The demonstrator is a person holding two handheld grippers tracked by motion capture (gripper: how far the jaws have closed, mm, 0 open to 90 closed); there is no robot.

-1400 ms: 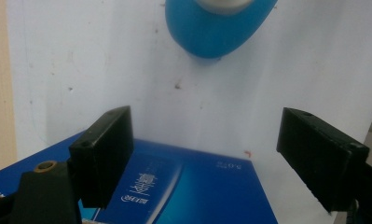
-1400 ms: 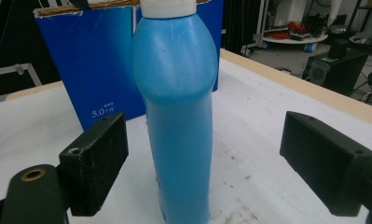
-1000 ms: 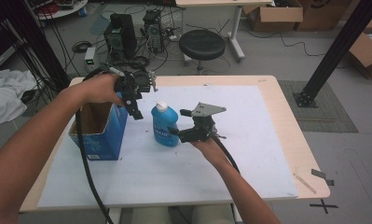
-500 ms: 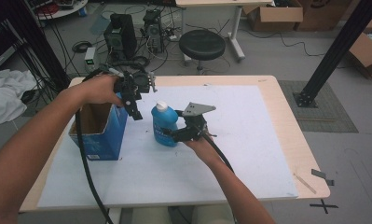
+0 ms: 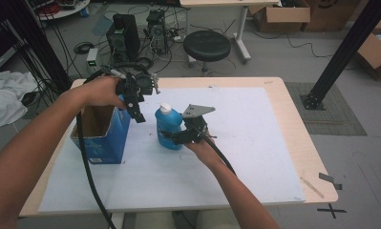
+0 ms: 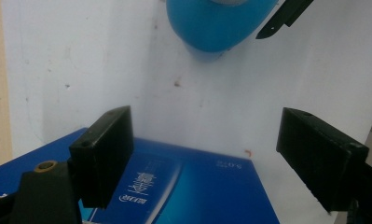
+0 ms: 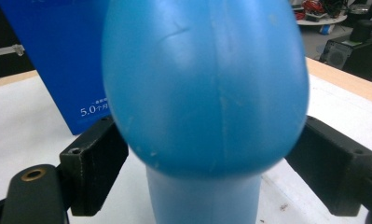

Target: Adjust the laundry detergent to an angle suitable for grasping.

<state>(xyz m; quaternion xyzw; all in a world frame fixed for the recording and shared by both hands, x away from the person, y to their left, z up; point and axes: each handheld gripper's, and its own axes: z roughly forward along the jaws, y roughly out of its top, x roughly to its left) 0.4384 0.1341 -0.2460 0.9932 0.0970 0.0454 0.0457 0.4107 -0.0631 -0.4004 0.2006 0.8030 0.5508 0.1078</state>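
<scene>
A blue plastic bottle (image 5: 169, 125) with a white cap stands upright on the white sheet, just right of an open blue carton (image 5: 102, 129). My right gripper (image 5: 171, 137) reaches in from the right at the bottle's lower body. In the right gripper view its jaws stand wide on either side of the bottle (image 7: 207, 93), so the gripper (image 7: 207, 154) is open around it. My left gripper (image 5: 140, 104) hangs open over the carton's right edge, pointing down. In the left gripper view it (image 6: 202, 140) holds nothing, with the carton (image 6: 188, 186) below and the bottle (image 6: 218, 23) beyond.
The white sheet (image 5: 255, 143) covers most of the wooden table. A black stool (image 5: 207, 45) and computer cases (image 5: 123, 28) stand on the floor behind the table. A black cable (image 5: 85, 167) trails from the left gripper down across the table's front left.
My right gripper has moved left from beside the bottle until its jaws flank the bottle's body. The left gripper has stayed over the carton.
</scene>
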